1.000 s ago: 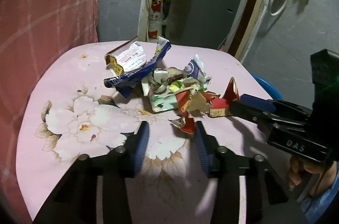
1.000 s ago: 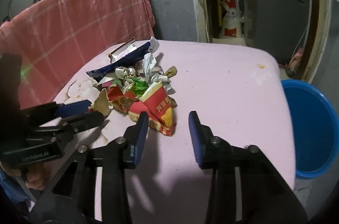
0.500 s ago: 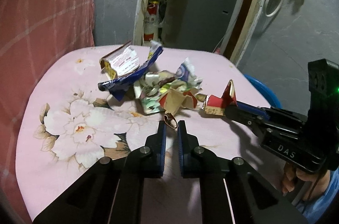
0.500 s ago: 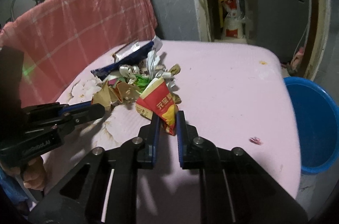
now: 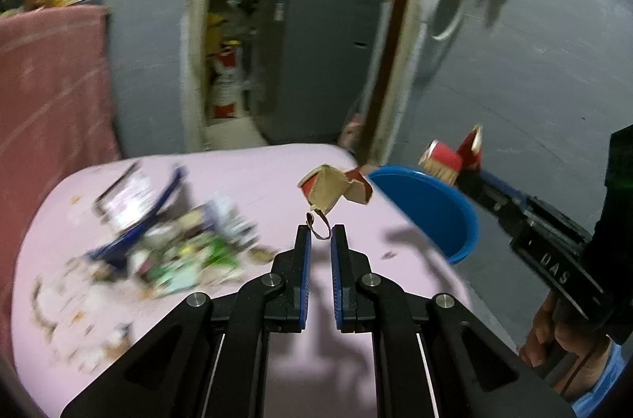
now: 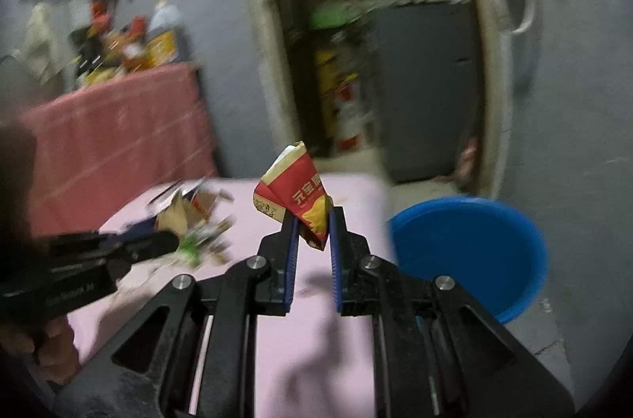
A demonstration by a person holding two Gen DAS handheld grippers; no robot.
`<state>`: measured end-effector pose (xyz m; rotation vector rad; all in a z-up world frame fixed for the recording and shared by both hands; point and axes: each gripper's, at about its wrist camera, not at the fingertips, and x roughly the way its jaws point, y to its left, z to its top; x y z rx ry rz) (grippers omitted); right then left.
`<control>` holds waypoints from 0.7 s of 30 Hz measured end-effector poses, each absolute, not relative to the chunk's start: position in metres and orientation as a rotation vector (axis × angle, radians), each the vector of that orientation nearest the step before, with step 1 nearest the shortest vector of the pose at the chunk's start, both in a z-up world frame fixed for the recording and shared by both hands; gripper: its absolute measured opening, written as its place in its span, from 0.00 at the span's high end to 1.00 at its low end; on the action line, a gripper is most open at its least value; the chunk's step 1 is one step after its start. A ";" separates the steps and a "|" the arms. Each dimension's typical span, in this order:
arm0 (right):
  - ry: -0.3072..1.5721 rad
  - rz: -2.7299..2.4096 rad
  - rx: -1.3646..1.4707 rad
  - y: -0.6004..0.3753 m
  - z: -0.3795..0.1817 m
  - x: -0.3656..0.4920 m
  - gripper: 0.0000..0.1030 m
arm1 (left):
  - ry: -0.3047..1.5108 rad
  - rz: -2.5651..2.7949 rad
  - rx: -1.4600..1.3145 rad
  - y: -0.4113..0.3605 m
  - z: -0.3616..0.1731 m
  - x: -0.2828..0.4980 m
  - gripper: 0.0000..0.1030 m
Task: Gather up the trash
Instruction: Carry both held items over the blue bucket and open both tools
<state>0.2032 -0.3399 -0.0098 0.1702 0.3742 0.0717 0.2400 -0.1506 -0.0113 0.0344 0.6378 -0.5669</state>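
Observation:
My left gripper [image 5: 319, 234] is shut on a thin curl at the bottom of a torn brown-and-red cardboard scrap [image 5: 330, 186], which hangs in the air above the pink table [image 5: 253, 176]. My right gripper [image 6: 314, 224] is shut on a red snack packet [image 6: 298, 190], also lifted off the table. The same packet [image 5: 451, 156] shows in the left wrist view, held by the right gripper [image 5: 463, 174] above a blue basin [image 5: 427, 208]. The trash pile [image 5: 170, 236] lies blurred on the table's left. In the right wrist view the left gripper [image 6: 166, 242] reaches in from the left.
The blue basin [image 6: 467, 247] stands on the floor off the table's right edge. A pink checked cloth [image 6: 110, 145] covers a counter with bottles behind the table. A doorway with a grey cabinet [image 5: 316, 61] lies beyond. A person's hand [image 5: 554, 335] holds the right gripper.
Both grippers went from open to shut, each on a piece from the pile. Both then lifted their pieces off the table and swung right, toward the blue basin.

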 end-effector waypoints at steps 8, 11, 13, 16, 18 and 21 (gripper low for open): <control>0.368 -0.134 0.319 -0.419 -0.021 0.230 0.85 | 0.673 -0.691 0.096 -0.238 -0.010 0.289 0.93; 0.383 -0.167 0.373 -0.440 -0.030 0.237 0.85 | 0.702 -0.706 0.106 -0.263 -0.018 0.311 0.95; 0.391 -0.178 0.396 -0.451 -0.037 0.242 0.85 | 0.714 -0.708 0.117 -0.276 -0.024 0.324 0.95; 0.417 -0.180 0.426 -0.463 -0.048 0.251 0.85 | 0.721 -0.704 0.128 -0.292 -0.029 0.340 0.95; 0.442 -0.173 0.446 -0.467 -0.057 0.256 0.85 | 0.736 -0.703 0.130 -0.299 -0.034 0.350 0.95; 0.478 -0.166 0.469 -0.471 -0.067 0.263 0.84 | 0.762 -0.697 0.120 -0.303 -0.041 0.360 0.95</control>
